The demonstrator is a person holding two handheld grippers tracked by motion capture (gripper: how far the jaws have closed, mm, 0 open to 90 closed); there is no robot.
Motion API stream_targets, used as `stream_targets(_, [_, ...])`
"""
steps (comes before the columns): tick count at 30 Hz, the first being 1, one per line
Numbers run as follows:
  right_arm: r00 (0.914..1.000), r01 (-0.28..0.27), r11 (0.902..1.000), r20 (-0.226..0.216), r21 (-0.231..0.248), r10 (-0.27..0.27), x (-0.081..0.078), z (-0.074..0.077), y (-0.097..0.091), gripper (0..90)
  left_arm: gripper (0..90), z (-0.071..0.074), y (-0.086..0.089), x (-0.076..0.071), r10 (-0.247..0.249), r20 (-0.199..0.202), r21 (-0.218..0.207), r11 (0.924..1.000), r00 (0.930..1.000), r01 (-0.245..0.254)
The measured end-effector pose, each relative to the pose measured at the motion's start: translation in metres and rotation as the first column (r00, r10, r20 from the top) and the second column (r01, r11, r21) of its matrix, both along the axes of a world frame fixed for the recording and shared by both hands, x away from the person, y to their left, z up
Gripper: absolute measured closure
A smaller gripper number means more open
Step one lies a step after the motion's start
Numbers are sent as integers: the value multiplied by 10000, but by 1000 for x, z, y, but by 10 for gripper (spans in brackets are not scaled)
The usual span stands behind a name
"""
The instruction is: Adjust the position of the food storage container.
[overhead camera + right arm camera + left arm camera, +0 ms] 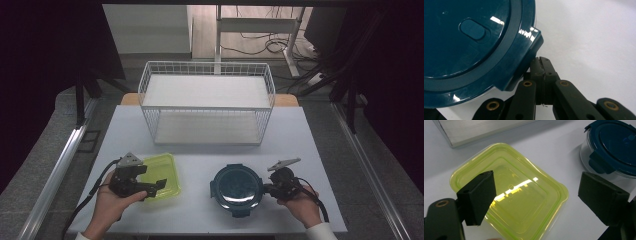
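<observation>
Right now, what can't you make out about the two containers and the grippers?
- Blue container: its contents, hidden by the dark lid in the high view.
- Right gripper, shut: whether it touches the lid's clip, whose underside is hidden in the right gripper view.
- Green container: its near edge, cut off at the bottom of the left gripper view.
</observation>
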State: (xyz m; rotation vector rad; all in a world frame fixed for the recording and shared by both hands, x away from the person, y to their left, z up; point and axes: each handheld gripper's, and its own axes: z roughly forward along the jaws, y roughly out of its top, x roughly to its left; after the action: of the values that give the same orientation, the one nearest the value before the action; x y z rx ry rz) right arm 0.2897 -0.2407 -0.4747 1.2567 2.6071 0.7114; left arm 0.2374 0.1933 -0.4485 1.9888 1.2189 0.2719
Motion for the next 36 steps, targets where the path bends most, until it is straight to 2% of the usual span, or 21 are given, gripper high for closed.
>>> stream_targets(22, [9959, -900, 9957, -49, 238, 901, -4, -4, 43, 885, 143, -2, -1, 1, -54, -100, -17, 10000, 9999, 53])
stream_targets(36, [9945, -1044, 9935, -72, 451, 1048, -5, -5, 46, 886, 143, -3, -1, 1, -68, -115, -25, 10000, 9999, 68])
